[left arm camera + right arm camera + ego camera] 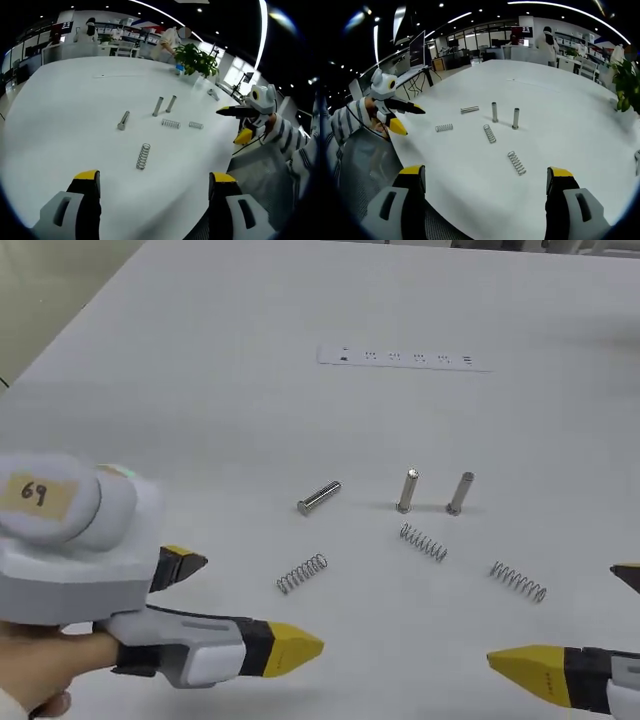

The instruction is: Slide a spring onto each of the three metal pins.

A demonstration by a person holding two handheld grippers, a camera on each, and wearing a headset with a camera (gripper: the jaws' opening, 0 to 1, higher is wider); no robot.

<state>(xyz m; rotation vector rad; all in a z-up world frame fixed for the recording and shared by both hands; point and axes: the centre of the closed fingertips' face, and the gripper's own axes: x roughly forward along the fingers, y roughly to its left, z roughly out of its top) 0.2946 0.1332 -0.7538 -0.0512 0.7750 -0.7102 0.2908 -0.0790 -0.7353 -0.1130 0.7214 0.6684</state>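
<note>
- Wide and empty: left tongs [155,176], right tongs [486,171], at the near edge of the desk [200,390].
- Three springs [302,573] lie loose before the pins [407,490]; two stand, one lies flat.
- Likely light, squashy, prone to roll: pinch gently mid-coil.

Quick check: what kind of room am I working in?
Probably an open-plan office: a large white table, a monitor on a desk beyond it, and a potted plant under rows of ceiling spotlights.
</note>
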